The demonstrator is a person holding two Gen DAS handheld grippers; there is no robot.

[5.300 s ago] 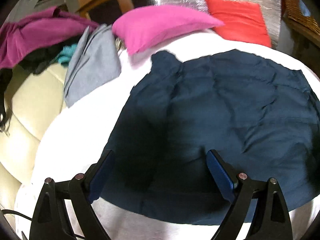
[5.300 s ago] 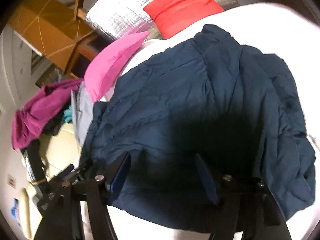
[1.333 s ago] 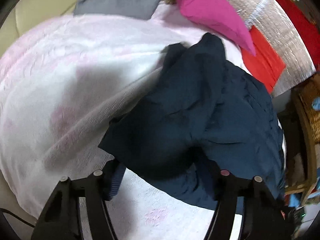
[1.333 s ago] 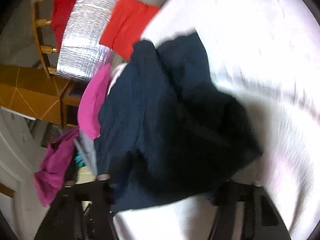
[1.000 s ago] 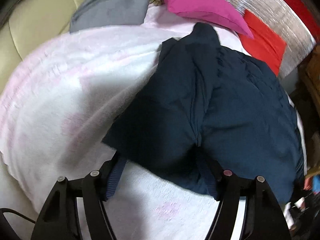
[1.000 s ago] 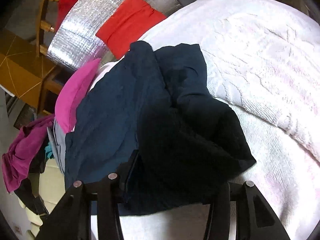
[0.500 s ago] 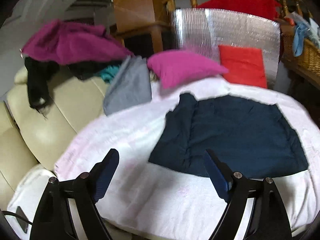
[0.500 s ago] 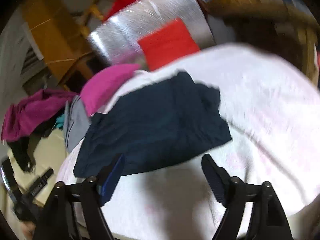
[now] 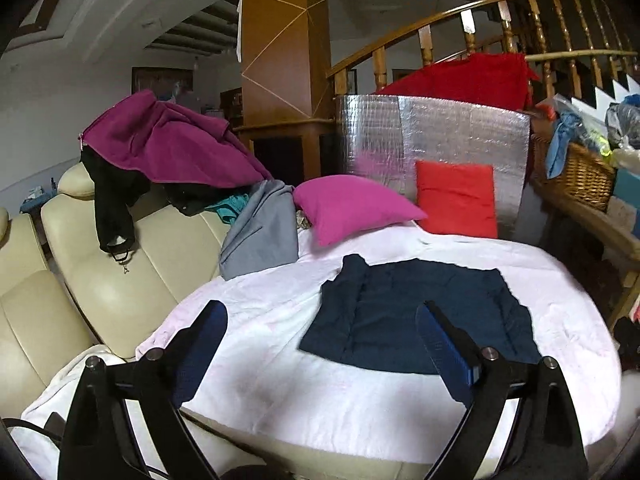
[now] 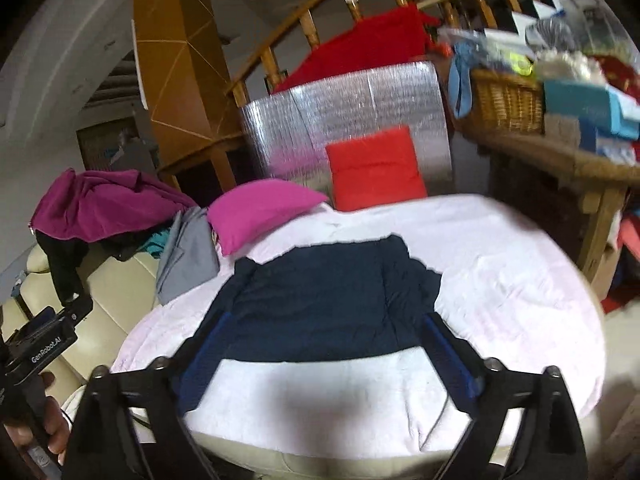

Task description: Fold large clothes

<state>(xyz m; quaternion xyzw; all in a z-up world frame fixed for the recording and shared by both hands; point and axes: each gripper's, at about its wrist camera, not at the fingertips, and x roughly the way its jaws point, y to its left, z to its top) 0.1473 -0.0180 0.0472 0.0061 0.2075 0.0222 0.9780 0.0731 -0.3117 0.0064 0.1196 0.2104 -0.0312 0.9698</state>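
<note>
A: Where is the navy garment [image 9: 416,316] found?

B: It is laid flat as a folded rectangle on the white blanket [image 9: 280,380], in front of the pink cushion [image 9: 352,206] and the red cushion [image 9: 456,198]. Nothing is held.

A: And the grippers?

B: The left gripper [image 9: 320,344] is seen with its jaws spreading wider, with nothing between them. The right gripper [image 10: 326,350] is likewise opening and empty; the garment [image 10: 328,308] is merely framed behind its fingers [image 10: 448,356], well apart from them.

A: Which way is the garment placed from each?

B: Ahead and below for both. From the left wrist view it is offset to the right of centre, with its left edge nearest; from the right wrist view it is almost centred. The right gripper is therefore judged the better aligned, though which is nearer cannot be told.

A: And its long axis?

B: It is run across both views, side to side, so a further fold would probably be made by bringing one short end over the other.
</note>
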